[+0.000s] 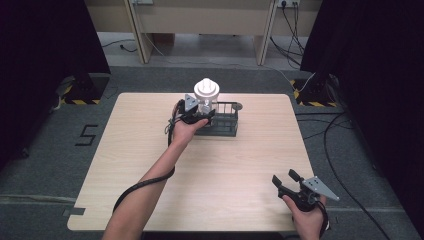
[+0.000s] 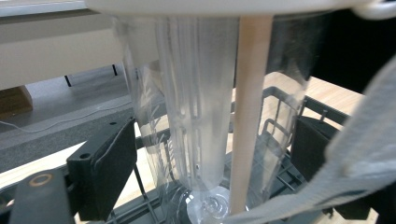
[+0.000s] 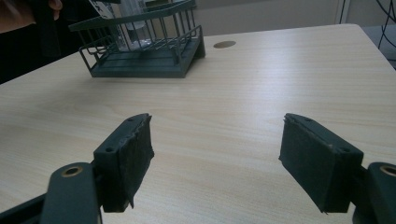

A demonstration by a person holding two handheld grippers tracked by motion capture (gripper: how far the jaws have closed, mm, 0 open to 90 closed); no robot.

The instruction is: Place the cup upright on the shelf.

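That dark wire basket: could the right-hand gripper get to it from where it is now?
Probably yes. The right gripper, jaws open, hangs at the near edge, and bare table lies between it and the basket; the left gripper works the far side.

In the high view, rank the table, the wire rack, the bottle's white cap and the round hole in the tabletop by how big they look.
Largest to smallest:
1. Table
2. Wire rack
3. White cap of the clear bottle held by the left hand-held gripper
4. Round hole

The cap sits higher, nearer the camera, so its lead over the hole is somewhat exaggerated.
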